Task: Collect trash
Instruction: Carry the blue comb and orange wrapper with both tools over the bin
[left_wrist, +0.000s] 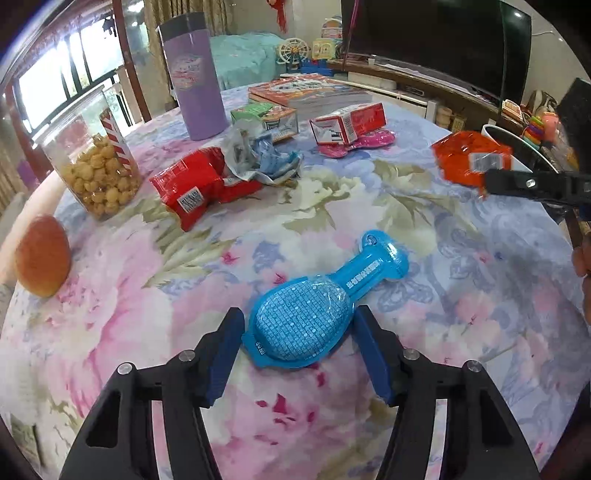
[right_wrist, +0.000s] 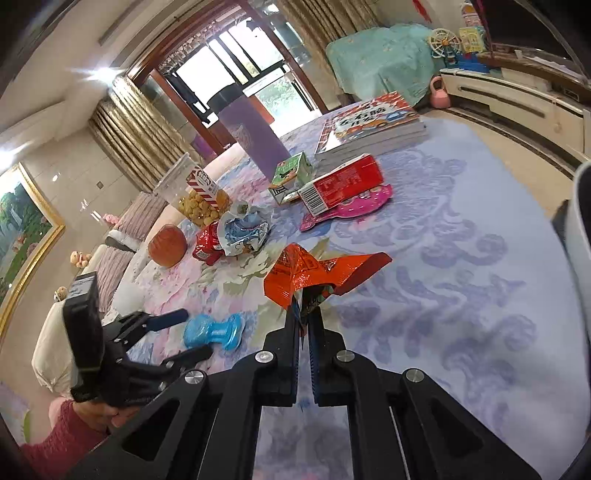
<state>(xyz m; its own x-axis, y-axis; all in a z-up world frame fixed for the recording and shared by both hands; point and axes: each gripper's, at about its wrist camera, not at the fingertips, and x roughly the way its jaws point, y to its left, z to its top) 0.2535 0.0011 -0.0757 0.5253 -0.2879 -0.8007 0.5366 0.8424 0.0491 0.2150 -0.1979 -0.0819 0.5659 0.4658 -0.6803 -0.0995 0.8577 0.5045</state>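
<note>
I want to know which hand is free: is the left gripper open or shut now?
Open. The left gripper has its two blue fingers spread on either side of the blue wrapper, which lies flat on the table.

You can't read much here. The blue packet (left_wrist: 325, 306) carries a strip of white Chinese characters along its neck, too small to make out. The book (right_wrist: 373, 120) shows large Chinese title characters, blurred. Barcodes sit on the red bag (left_wrist: 195, 184) and red carton (right_wrist: 340, 184).

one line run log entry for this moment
left hand-held gripper: open around blue wrapper | right hand-held gripper: shut on orange wrapper, lifted | table: trash remains
</note>
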